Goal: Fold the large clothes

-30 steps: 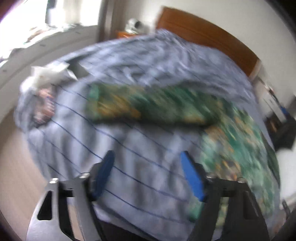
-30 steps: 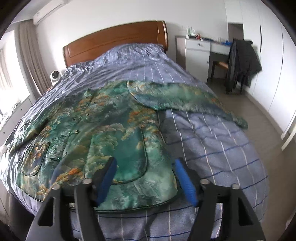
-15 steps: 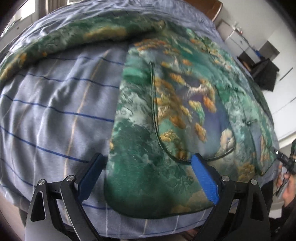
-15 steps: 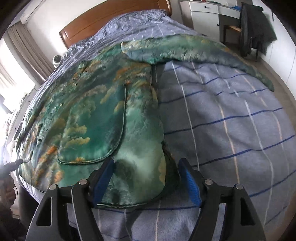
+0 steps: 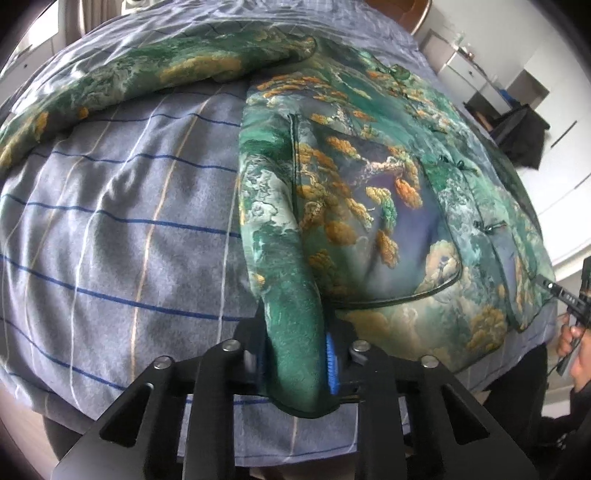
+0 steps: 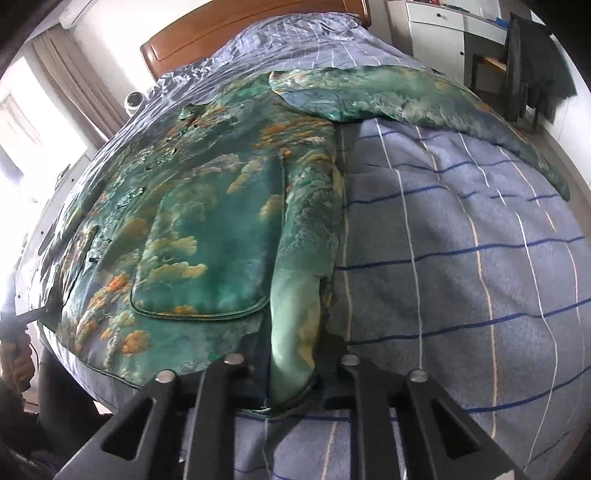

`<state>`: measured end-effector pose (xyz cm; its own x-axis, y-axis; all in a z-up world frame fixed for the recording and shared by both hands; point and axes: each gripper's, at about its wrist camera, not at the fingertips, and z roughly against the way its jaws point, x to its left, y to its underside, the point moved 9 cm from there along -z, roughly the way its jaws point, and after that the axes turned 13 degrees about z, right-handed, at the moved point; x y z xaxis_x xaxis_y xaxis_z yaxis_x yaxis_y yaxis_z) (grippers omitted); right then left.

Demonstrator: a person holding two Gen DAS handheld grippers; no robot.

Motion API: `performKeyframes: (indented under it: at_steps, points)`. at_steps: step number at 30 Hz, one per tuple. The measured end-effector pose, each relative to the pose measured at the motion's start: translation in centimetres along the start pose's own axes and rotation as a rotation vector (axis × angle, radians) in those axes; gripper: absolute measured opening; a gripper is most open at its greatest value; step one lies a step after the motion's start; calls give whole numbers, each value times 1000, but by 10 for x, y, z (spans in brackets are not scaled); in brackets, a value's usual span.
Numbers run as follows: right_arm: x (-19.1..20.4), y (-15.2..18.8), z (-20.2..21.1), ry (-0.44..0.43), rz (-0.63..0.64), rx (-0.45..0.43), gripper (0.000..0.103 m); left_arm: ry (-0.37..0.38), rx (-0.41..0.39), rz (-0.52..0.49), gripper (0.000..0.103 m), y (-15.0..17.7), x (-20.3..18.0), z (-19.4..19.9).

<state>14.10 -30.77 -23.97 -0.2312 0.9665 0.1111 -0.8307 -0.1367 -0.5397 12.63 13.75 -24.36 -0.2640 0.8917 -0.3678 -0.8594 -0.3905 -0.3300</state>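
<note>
1. Green patterned jacket [image 5: 369,206] lies spread flat, front up, on a bed with a blue-grey checked blanket [image 5: 122,229]; it covers the middle of the bed, hem at the near edge.
2. Left gripper [image 5: 293,354]: jaws closing, already clamped on the jacket's near hem corner; fabric bunched into a ridge between the pads. Blue pad [image 5: 331,363] visible on the right side of the bunch.
3. Right gripper [image 6: 293,369]: jaws closing, clamped on the opposite near hem corner; pale green fold pinched up between the jaws.
4. Left wrist view: one sleeve [image 5: 155,77] stretches out to the far left across the blanket; large patch pocket [image 5: 376,236] right of the pinched edge; knot buttons [image 5: 458,162] run down the front further right.
5. Right wrist view: other sleeve [image 6: 406,96] stretches out to the far right; patch pocket [image 6: 210,251] left of the pinched edge.
6. Wooden headboard [image 6: 236,29] at the far end; curtain [image 6: 74,81] and bright window far left; white cabinet [image 6: 436,33] and dark garment on a chair [image 6: 535,66] far right.
7. Person's hand [image 5: 570,332] on the other gripper's handle at the right edge of the left wrist view.
</note>
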Motion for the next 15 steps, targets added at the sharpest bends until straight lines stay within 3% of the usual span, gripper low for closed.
performKeyframes:
  at_steps: [15]
  points:
    - [9,7,20,-3,-4,-17,13,-10,-12,1,17,5,12,21]
